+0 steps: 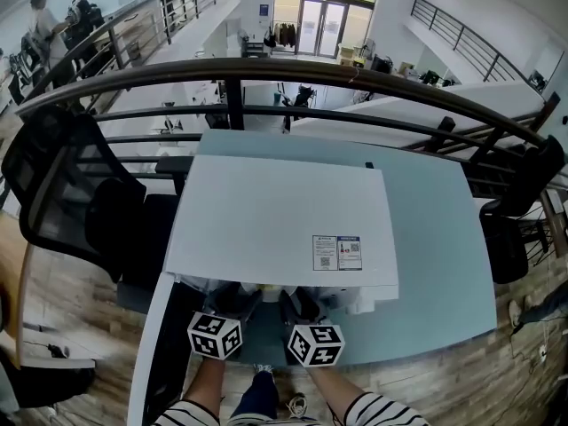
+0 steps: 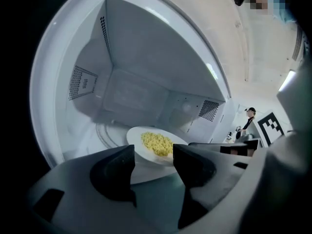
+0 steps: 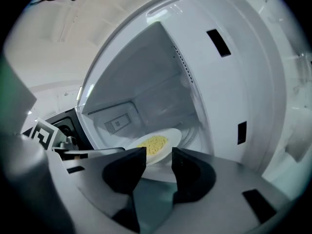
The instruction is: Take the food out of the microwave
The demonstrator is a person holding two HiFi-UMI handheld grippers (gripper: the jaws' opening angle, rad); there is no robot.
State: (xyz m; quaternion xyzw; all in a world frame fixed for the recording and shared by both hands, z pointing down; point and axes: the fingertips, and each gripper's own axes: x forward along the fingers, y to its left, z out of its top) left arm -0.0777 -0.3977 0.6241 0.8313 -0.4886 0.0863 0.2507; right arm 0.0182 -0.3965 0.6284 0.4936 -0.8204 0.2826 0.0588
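Observation:
A white microwave [image 1: 266, 216] stands on a pale teal table [image 1: 435, 238], and its cavity [image 2: 131, 91] is open towards me. Inside lies a white plate [image 2: 139, 138] with yellow noodles [image 2: 157, 143] on it; the plate [image 3: 173, 136] also shows in the right gripper view. My left gripper [image 2: 153, 156] points into the cavity from the left, jaws open, with the plate's near rim showing in the gap. My right gripper [image 3: 159, 159] points in from the right, also open, just short of the plate. In the head view both grippers [image 1: 232, 307] [image 1: 302, 307] sit under the microwave's front edge.
The microwave door [image 1: 151, 362] hangs open at the left, beside the left gripper. Black office chairs [image 1: 62, 185] stand left and right of the table. A dark railing [image 1: 355, 78] runs behind it. A person [image 2: 249, 118] stands far off.

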